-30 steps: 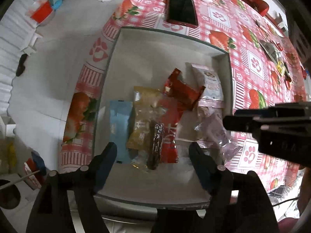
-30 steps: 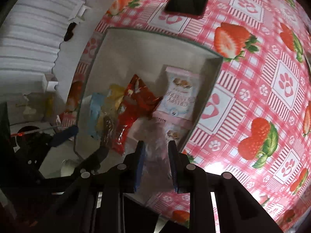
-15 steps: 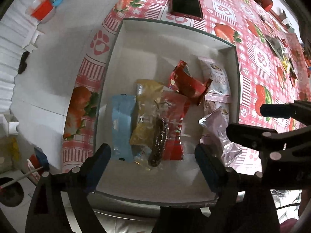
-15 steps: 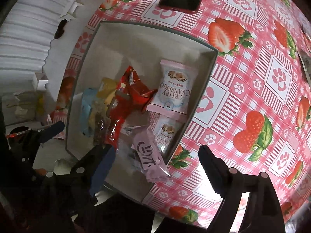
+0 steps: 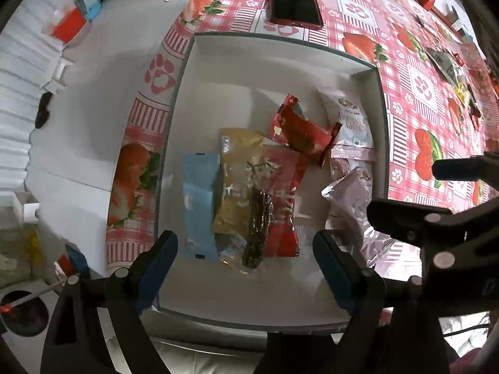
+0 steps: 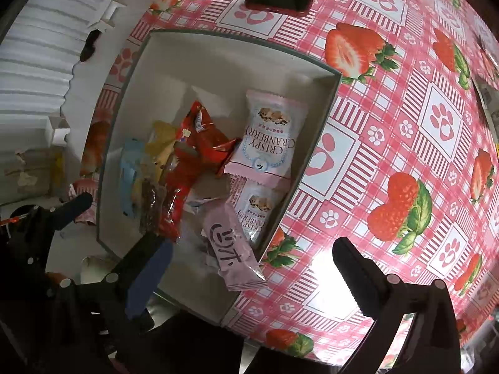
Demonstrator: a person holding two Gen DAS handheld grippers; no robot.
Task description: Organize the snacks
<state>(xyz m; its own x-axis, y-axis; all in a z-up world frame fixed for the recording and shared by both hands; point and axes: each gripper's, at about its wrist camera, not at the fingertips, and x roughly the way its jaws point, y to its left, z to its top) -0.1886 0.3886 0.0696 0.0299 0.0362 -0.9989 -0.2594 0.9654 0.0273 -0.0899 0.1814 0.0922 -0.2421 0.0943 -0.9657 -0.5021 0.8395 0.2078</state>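
Shallow grey-rimmed white cardboard box (image 6: 324, 118) on strawberry-print tabletop (image 6: 389, 143): holds most snacks, pale pink smiley-face packet (image 6: 232, 246) lying across its rim; right tool (image 6: 252, 271) opening, empty; left tool (image 5: 244, 257) open, empty; loose wrappers (image 5: 446, 65) apparently remain.

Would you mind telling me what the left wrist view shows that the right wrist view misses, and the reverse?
Left wrist only: the whole flat light-blue snack packet and the right gripper from the side, its jaws opening, nothing between them.
Right wrist only: the pale pink smiley-face packet leaning over the shallow white box's rim.
Both: the black phone, red wrappers and cranberry packets.
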